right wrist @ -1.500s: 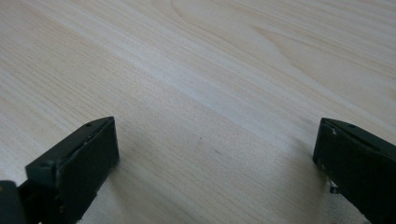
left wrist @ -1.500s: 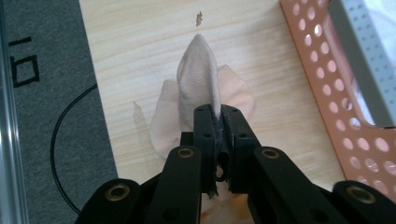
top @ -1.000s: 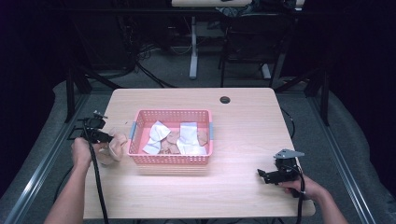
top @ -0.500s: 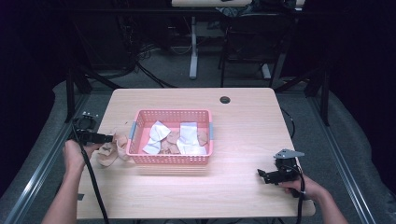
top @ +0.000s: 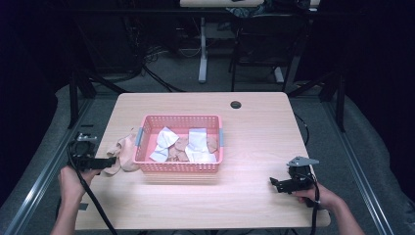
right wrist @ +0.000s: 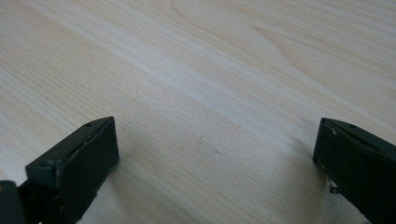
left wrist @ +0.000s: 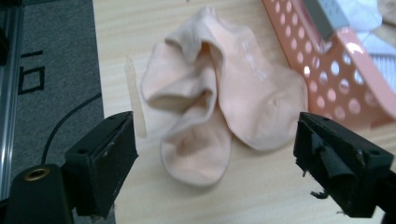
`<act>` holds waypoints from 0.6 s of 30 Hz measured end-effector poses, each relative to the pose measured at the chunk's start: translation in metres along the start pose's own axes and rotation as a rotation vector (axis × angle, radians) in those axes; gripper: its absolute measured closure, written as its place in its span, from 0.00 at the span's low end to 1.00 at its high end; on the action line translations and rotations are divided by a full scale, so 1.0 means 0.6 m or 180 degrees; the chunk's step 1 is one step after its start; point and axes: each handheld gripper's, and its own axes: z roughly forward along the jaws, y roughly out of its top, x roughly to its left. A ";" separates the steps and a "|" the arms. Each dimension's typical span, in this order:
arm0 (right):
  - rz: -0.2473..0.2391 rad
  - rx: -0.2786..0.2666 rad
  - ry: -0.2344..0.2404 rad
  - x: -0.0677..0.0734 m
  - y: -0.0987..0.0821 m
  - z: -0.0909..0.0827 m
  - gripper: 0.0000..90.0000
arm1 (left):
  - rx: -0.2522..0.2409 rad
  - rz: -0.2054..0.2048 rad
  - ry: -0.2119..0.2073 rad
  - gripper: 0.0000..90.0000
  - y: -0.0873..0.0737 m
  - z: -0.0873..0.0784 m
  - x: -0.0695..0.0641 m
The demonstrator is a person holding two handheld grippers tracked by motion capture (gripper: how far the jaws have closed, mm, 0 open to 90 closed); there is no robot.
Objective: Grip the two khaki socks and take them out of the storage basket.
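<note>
Left gripper [left wrist: 215, 158] jaws apart over peach socks [left wrist: 219, 107] left of basket [top: 179, 144]; next, probably clamp. Right gripper [top: 275, 183] jaws apart, idle.

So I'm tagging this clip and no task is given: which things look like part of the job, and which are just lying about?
Likely part of the job:
- peach socks on the table beside the basket, just ahead of the open left gripper
- pink basket holding white and tan socks

Just there:
- right gripper, open over bare table
- round hole in the tabletop
</note>
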 end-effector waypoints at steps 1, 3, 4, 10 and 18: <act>-0.0001 -0.0001 0.0000 0.000 0.000 0.000 0.00 | 0.0010 0.0005 0.0006 0.12 -0.008 0.000 -0.003; -0.0003 0.0004 -0.0008 0.000 0.000 0.000 0.00 | 0.0016 -0.0012 0.0016 0.11 -0.023 0.001 -0.009; -0.0004 0.0004 -0.0008 0.000 0.000 0.000 0.00 | 0.0033 -0.0003 0.0007 0.10 -0.030 0.003 -0.011; 0.0000 -0.0002 0.0002 0.000 0.000 0.000 0.00 | 0.0095 0.0050 0.0023 0.00 -0.057 0.010 -0.026; -0.0004 0.0004 -0.0007 0.000 0.000 0.000 0.00 | -0.0050 -0.0034 0.0095 0.00 -0.088 0.011 -0.034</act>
